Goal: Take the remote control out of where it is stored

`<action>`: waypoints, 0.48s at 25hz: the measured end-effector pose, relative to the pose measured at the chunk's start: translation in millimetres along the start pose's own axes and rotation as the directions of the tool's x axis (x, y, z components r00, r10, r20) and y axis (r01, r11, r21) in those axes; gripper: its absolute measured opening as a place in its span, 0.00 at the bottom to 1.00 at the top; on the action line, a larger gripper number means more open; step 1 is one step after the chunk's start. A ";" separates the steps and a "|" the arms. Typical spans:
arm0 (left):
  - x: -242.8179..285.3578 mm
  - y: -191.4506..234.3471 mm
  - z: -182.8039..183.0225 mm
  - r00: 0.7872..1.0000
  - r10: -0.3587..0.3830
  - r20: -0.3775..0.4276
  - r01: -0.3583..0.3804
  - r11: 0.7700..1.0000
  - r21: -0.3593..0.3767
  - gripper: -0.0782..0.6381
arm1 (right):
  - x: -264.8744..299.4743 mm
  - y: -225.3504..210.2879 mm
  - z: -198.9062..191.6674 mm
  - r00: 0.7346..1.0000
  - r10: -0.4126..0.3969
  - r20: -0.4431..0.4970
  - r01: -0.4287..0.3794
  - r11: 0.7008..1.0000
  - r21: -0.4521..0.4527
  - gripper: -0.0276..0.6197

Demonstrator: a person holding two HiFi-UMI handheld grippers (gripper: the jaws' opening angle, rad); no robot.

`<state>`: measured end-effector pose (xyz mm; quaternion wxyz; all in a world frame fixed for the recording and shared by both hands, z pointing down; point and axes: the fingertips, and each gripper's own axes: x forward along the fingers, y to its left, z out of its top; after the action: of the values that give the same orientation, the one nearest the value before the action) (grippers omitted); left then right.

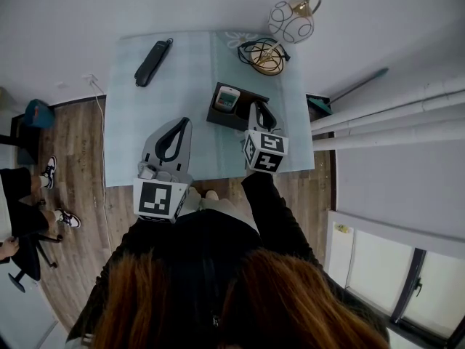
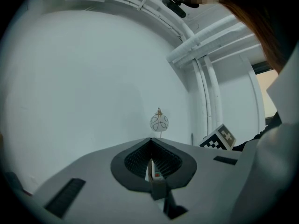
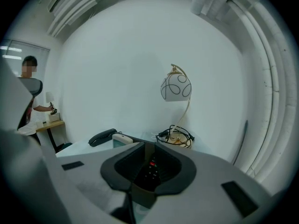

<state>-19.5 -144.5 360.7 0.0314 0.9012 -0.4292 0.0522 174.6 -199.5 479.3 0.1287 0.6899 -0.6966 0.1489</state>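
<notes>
bench point(image 1: 189, 86): pale blue top, fills upper centre of head view
storage box point(image 1: 234, 107): dark, open top, centre of bench
white remote point(image 1: 227, 98): stands in left part of storage box, top end sticks out above the rim; shows left of centre in right gripper view point(image 3: 122, 139)
black remote point(image 3: 150, 168): red button at top, seen low in right gripper view through the tongs' opening; lies lower than the white one, exact spot in the box can't tell
right tongs point(image 1: 256, 107): tips at right edge of storage box, angled down; narrow, only a slit between tips point(image 3: 148, 146), gripping nothing; contact with box can't tell
left tongs point(image 1: 185, 122): lower left of the box, well apart from it, over the bench; tips pressed together point(image 2: 150, 141), empty
phone handset point(image 1: 152, 62): black, upper left of bench
lamp point(image 1: 290, 20): white globe, upper right, beyond the bench's far edge
cable coil point(image 1: 263, 55): just below the lamp, at the bench's far right
</notes>
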 end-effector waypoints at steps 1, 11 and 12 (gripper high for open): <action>-0.4 0.8 0.4 1.000 0.002 0.001 -0.002 1.000 -0.002 0.12 | 0.8 0.3 -1.9 1.000 -0.002 -0.005 0.002 1.000 0.001 0.13; -4.2 6.4 0.3 1.000 0.014 0.002 -0.014 1.000 0.005 0.12 | 5.0 -5.2 -13.1 0.999 -0.048 -0.023 0.048 0.998 0.026 0.24; -4.6 6.8 -0.2 1.000 0.013 0.002 -0.013 1.000 0.006 0.12 | 5.4 -6.0 -13.6 0.998 -0.053 -0.023 0.053 0.998 0.031 0.26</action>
<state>-27.7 -145.2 360.5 0.0280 0.8984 -0.4350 0.0527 180.1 -199.3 494.1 0.1291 0.7085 -0.6742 0.1640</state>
